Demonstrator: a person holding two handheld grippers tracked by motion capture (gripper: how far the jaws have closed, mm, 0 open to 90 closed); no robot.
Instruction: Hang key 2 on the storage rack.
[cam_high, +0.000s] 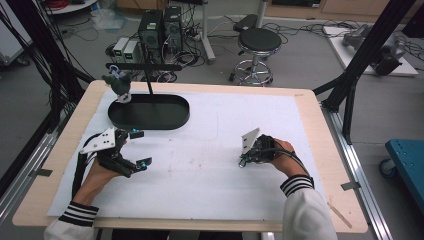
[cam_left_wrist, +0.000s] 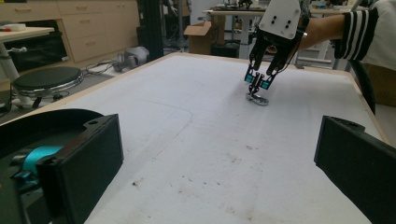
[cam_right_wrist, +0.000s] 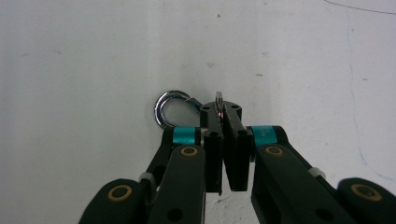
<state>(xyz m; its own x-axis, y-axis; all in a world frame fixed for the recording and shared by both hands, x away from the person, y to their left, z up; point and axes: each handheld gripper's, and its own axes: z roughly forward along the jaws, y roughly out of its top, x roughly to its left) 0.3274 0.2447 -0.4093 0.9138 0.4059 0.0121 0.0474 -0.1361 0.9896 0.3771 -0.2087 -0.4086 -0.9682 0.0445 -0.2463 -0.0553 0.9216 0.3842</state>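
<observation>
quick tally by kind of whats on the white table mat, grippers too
hand-held black two-jaw grippers: 2 (left, right)
black oval stand base with upright post: 1
small silver metal clasp with ring: 1
total: 4

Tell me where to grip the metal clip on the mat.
Grip the clip by its thin upright tab, coming straight down from above. The ring lies flat, offering little to pinch; the tab stands on edge, and the right gripper already pinches it this way.
</observation>
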